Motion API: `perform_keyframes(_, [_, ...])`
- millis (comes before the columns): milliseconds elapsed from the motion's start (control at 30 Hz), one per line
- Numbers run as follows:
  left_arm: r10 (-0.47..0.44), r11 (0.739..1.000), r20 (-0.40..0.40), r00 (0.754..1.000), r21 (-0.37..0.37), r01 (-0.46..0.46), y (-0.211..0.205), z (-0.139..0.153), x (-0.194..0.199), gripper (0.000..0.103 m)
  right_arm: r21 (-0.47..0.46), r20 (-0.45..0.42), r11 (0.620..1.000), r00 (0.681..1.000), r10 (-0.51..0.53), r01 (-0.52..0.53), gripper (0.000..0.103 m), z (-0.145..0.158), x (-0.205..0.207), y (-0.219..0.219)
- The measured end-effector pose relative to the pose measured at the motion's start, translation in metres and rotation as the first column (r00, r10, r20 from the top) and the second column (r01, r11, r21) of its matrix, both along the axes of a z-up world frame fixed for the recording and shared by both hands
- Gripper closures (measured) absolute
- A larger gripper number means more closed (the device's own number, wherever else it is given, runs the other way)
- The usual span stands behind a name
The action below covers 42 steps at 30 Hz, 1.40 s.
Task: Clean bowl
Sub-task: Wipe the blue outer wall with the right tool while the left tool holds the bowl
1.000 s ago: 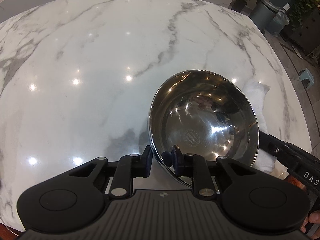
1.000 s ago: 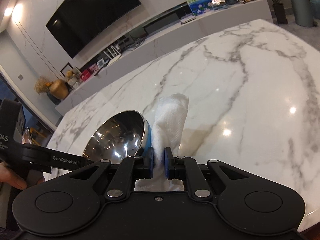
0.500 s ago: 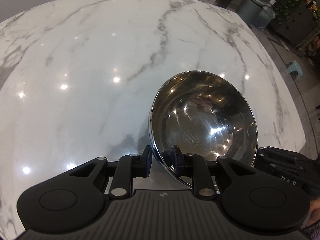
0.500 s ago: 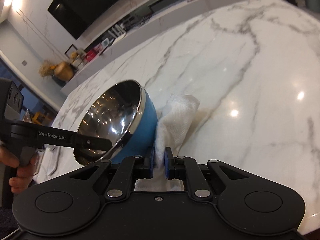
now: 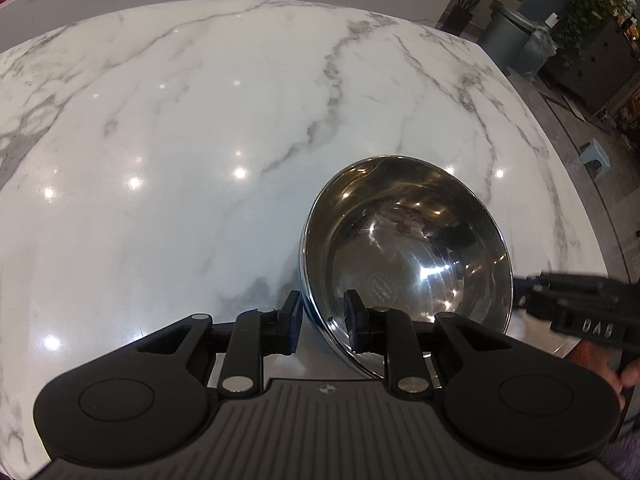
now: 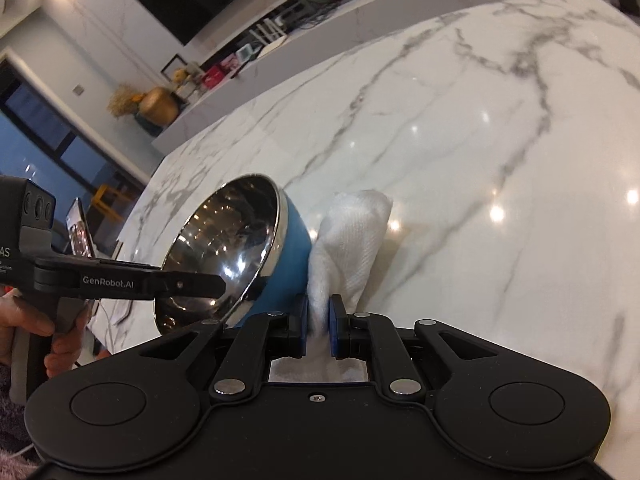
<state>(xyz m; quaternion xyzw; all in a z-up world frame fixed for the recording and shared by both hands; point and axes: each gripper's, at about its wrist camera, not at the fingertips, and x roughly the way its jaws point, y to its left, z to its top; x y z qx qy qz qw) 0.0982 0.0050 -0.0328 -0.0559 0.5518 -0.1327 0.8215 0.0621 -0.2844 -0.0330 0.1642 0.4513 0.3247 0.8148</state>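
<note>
**Bowl tipped up, cloth at its blue side**

The left tool (image 5: 320, 322) has the bowl (image 5: 404, 256) by its rim, one pad outside on the blue wall, the other inside on the steel, clamped tight. The bowl stands tilted on the marble bench (image 5: 180, 140), its shiny inside facing up and away from the left tool, a round stamp visible on the bottom.

Over on the right, the right tool (image 6: 318, 330) is pinched together on a white cloth (image 6: 352, 236). The cloth sticks up past the pads in a folded wad and sits just beside the bowl's blue outer wall; whether it is actually touching is hard to call from here.

A hand (image 6: 24, 320) grips the handle of the left tool at the bench edge. Ceiling lights glint off the marble all around.
</note>
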Motion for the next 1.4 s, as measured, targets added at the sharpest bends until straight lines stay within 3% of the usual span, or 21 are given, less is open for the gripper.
perform_keyframes(200, [-0.030, 0.999, -0.005, 1.000, 0.023, 0.030, -0.002, 0.001, 0.000, 0.084, 0.014, 0.044, 0.997, 0.997, 0.070, -0.070, 0.093, 0.022, 0.016, -0.008])
perform_keyframes(333, [-0.041, 0.998, -0.003, 0.999, 0.041, 0.041, -0.005, 0.001, -0.001, 0.084, -0.069, 0.083, 0.986, 0.984, 0.157, -0.151, 0.093, 0.029, 0.020, 0.004])
perform_keyframes(567, [-0.043, 0.998, -0.004, 0.999, 0.043, 0.043, -0.004, 0.001, -0.002, 0.084, -0.103, 0.070, 0.974, 0.976, 0.207, -0.200, 0.093, 0.018, 0.025, 0.010])
perform_keyframes(833, [-0.039, 0.998, -0.006, 0.999, 0.043, 0.040, -0.004, 0.001, -0.001, 0.084, -0.216, 0.027, 0.933, 0.953, 0.300, -0.288, 0.093, -0.001, 0.021, 0.035])
perform_keyframes(1033, [-0.016, 1.000, -0.021, 1.000, 0.012, 0.016, 0.001, 0.000, 0.000, 0.084, -0.232, 0.024, 0.925, 0.949, 0.313, -0.299, 0.093, 0.000, 0.021, 0.037])
perform_keyframes(1100, [0.002, 1.000, -0.033, 0.999, 0.002, -0.001, 0.003, 0.000, 0.000, 0.075, -0.237, 0.023, 0.923, 0.948, 0.318, -0.304, 0.093, 0.000, 0.022, 0.037])
perform_keyframes(1167, [0.014, 1.000, -0.042, 0.999, -0.004, -0.015, 0.004, 0.001, -0.001, 0.073, -0.240, 0.024, 0.921, 0.947, 0.322, -0.307, 0.093, 0.000, 0.023, 0.038])
perform_keyframes(1400, [0.014, 1.000, -0.030, 0.999, -0.009, -0.015, 0.004, -0.001, 0.000, 0.077, -0.192, 0.008, 0.943, 0.960, 0.279, -0.272, 0.093, -0.005, 0.026, 0.032])
